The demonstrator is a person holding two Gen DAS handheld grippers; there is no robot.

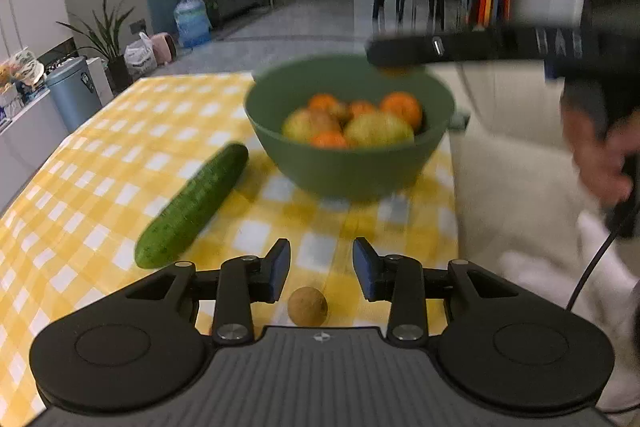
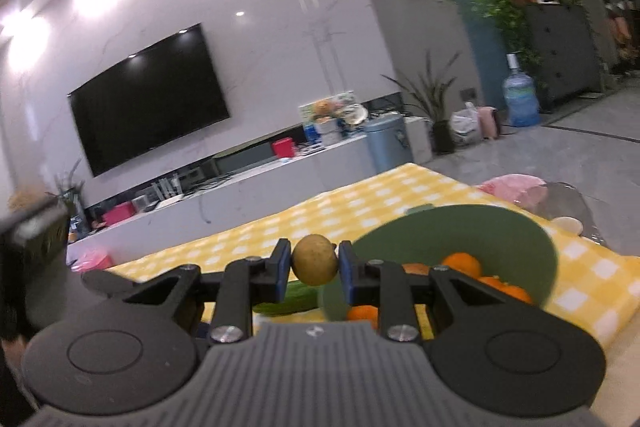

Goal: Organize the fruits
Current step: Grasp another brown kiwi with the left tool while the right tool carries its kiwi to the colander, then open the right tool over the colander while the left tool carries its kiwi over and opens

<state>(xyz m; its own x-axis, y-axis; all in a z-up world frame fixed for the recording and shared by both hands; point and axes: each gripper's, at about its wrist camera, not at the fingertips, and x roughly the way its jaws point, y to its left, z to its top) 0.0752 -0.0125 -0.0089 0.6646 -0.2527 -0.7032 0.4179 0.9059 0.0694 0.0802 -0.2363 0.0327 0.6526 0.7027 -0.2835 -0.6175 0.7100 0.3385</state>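
In the left wrist view my left gripper (image 1: 321,267) stands open low over the yellow checked cloth (image 1: 120,155). A small brown round fruit (image 1: 307,306) lies on the cloth between the jaws, touched by neither pad. A cucumber (image 1: 192,207) lies to the left. Beyond it stands a green bowl (image 1: 348,171) holding oranges (image 1: 402,107) and yellow-green fruits (image 1: 378,131). In the right wrist view my right gripper (image 2: 314,259) is shut on a small yellowish round fruit (image 2: 314,265), held up beside the bowl's (image 2: 480,227) left rim.
A person's hand (image 1: 600,155) and a black cable (image 1: 592,267) are at the right, over cream fabric (image 1: 512,167) past the cloth's edge. A pink object (image 2: 516,187) and a glass lid (image 2: 568,203) lie beyond the bowl.
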